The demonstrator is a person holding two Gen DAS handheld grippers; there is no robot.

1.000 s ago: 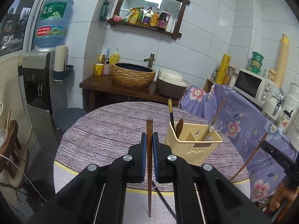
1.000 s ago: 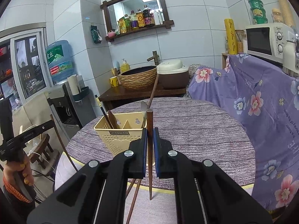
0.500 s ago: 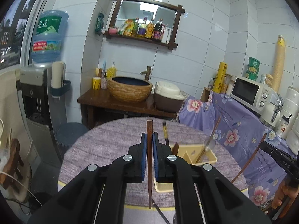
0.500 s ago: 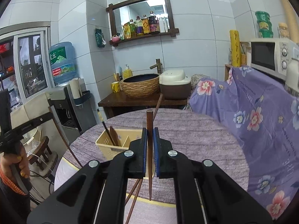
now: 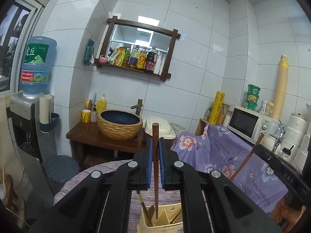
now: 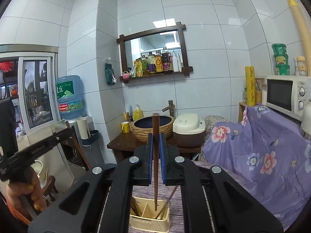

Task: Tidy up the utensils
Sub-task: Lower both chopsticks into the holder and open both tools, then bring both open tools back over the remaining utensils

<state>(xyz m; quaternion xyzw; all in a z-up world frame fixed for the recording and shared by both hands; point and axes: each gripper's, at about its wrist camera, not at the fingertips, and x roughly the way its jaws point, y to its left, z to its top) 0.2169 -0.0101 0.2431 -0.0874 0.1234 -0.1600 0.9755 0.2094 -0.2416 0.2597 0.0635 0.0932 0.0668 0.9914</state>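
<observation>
left chopstick [image 5: 155, 155]: upright, long axis vertical, thick end up, tip over the cream holder [image 5: 161, 224] | right chopstick [image 6: 155, 155]: same pose above it | change: both grippers sit higher than a second ago, holder now low in view | look: slim dark-brown wood | left gripper [image 5: 155, 167], right gripper [image 6: 156, 163]: each clamped on its chopstick

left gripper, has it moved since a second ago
Yes. The left gripper has risen: the yellow utensil holder, earlier level with its fingertips, now sits far below them.
</observation>
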